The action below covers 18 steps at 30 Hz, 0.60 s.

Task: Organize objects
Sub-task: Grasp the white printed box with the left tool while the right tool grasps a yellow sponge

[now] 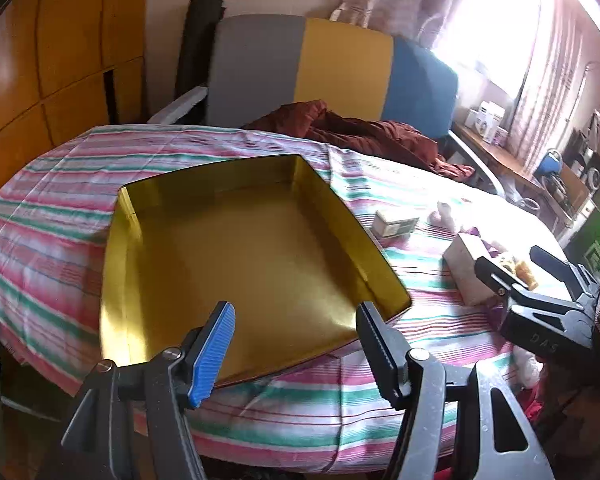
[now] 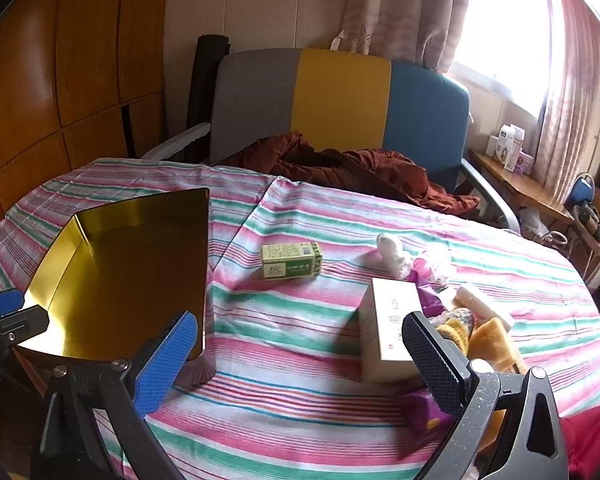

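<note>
An empty gold tin point(image 1: 240, 264) lies open on the striped tablecloth. My left gripper point(image 1: 296, 344) hangs over its near edge, jaws apart, with nothing gripped. In the right wrist view the tin point(image 2: 120, 272) is at the left. A green box point(image 2: 290, 260) lies mid-table, with a white plush toy point(image 2: 392, 250) to its right. A tall beige box point(image 2: 388, 320) lies flat, beside a yellow knit item point(image 2: 488, 340). My right gripper point(image 2: 300, 354) stands wide open above the cloth, its black finger point(image 2: 432, 352) in front of the beige box. From the left wrist view, the right gripper point(image 1: 508, 258) is at the right.
Behind the table stands a chair point(image 2: 340, 100) with a grey, yellow and blue back, and maroon cloth point(image 2: 360, 168) is heaped on its seat. Wooden cabinets point(image 2: 60, 80) line the left. A cluttered side desk point(image 2: 516, 184) stands under the window at the right. Purple wrappers point(image 2: 424, 272) lie among the toys.
</note>
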{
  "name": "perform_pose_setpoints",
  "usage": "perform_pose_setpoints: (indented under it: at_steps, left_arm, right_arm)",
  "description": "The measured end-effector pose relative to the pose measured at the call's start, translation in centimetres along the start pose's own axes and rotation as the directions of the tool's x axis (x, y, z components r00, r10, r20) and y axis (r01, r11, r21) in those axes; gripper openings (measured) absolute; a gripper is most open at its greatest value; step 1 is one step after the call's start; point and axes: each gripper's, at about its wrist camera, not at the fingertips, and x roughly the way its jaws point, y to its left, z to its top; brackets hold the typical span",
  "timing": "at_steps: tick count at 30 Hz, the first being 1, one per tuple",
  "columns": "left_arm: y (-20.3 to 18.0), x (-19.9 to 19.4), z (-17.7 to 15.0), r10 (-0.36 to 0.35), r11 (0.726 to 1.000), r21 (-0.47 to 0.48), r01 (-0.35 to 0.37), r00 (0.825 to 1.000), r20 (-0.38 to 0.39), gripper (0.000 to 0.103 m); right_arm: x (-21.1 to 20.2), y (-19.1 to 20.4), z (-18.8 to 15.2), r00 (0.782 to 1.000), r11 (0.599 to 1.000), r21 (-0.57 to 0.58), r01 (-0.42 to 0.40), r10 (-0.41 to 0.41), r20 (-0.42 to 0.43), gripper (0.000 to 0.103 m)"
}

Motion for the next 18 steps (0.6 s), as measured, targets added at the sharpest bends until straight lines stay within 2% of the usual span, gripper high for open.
perform_pose_setpoints:
  at_steps: [2, 12, 18]
  left_arm:
    - [-0.5, 0.2, 0.2, -0.016, 1.000, 0.006, 0.016, 1.000, -0.003, 0.071]
    - [-2.9, 1.3, 1.7, -0.042, 0.998, 0.051, 0.044, 0.999, -0.024, 0.074]
    - [-4.3, 3.0, 2.4, -0.027, 0.996, 0.084, 0.033, 0.997, -0.077, 0.076]
  right_arm:
    - [-0.1, -0.3, 0.1, 1.000, 1.000, 0.001, 0.001, -0.001, 0.002, 0.103]
    - [0.4, -2.0, 0.0, 1.000, 1.000, 0.030, 0.006, -0.006, -0.006, 0.103]
    - [1.0, -3.1, -0.3, 1.000, 0.999, 0.046, 0.012, -0.011, -0.023, 0.103]
